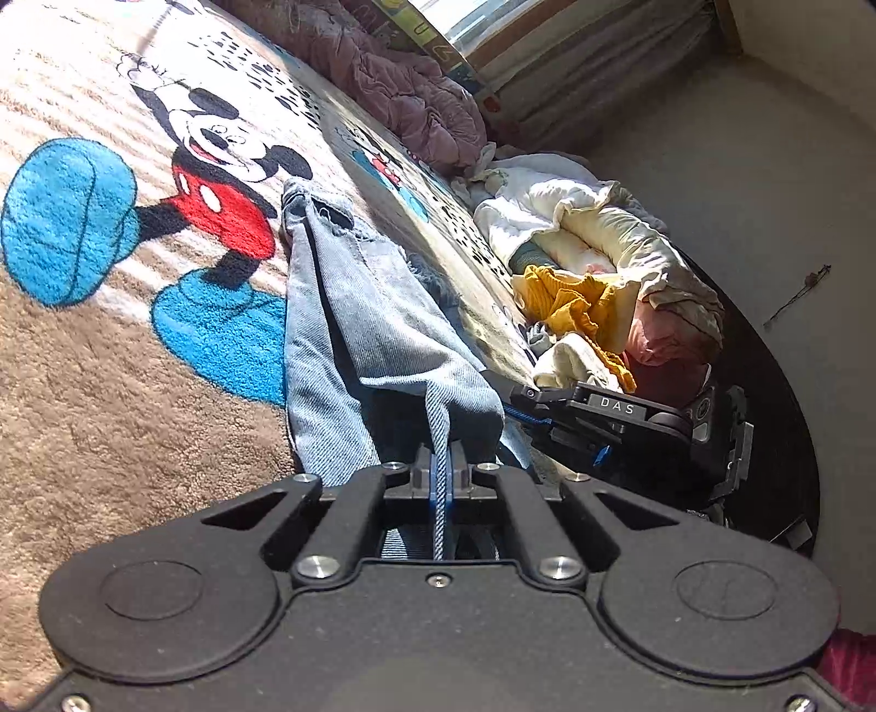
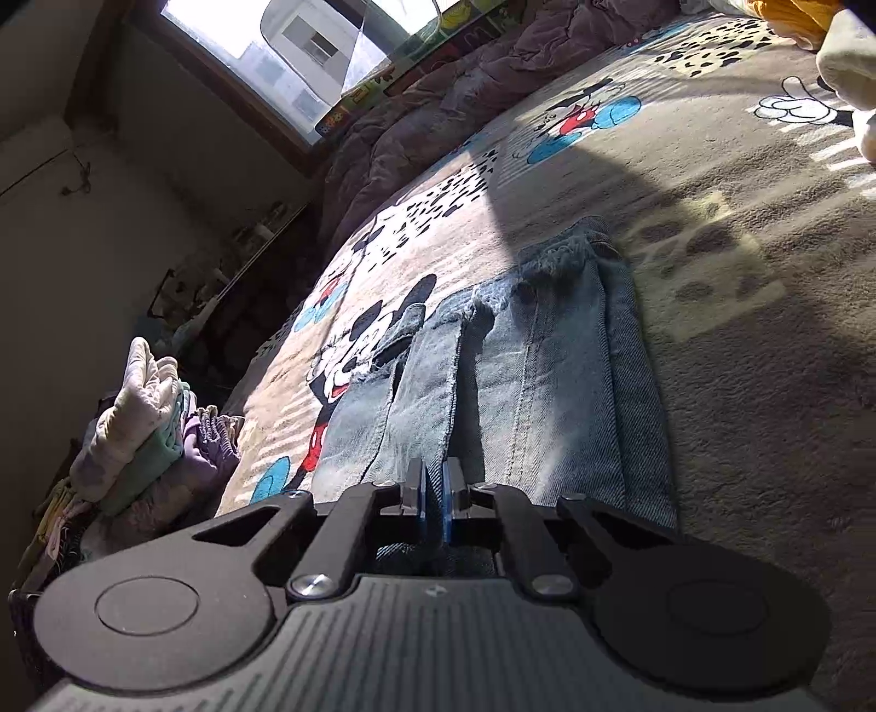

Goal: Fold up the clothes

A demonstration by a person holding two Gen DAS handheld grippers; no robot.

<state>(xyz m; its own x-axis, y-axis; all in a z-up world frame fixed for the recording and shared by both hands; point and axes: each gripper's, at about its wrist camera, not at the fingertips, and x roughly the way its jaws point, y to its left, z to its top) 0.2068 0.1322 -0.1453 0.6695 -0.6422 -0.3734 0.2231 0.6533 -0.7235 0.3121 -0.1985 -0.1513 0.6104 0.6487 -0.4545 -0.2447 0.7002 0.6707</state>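
A: Left wrist view first. The left hand-held gripper [image 1: 441,465] is clamped tight on a fold of the light-blue jeans [image 1: 350,306], lifting that edge while the rest lies along the blanket [image 1: 71,356].

B: Any lettering?

A: "DAS", white on black, on the right hand-held gripper [image 1: 525,400], which comes in from the side against the denim. The blanket is brown plush with a Mickey Mouse print [image 1: 219,164]. Beyond it sits a clothes heap [image 1: 591,274] with a mustard-yellow piece, and a mauve quilt [image 1: 405,93] by the wall.

B: And the right wrist?

A: The right hand-held gripper [image 2: 435,487] pinches the jeans [image 2: 547,372] at their near edge; the legs stretch away flat on the bed's blanket [image 2: 766,383], frayed hems farthest off. A window [image 2: 306,49] glows overhead, and folded garments [image 2: 148,421] are stacked at the side.
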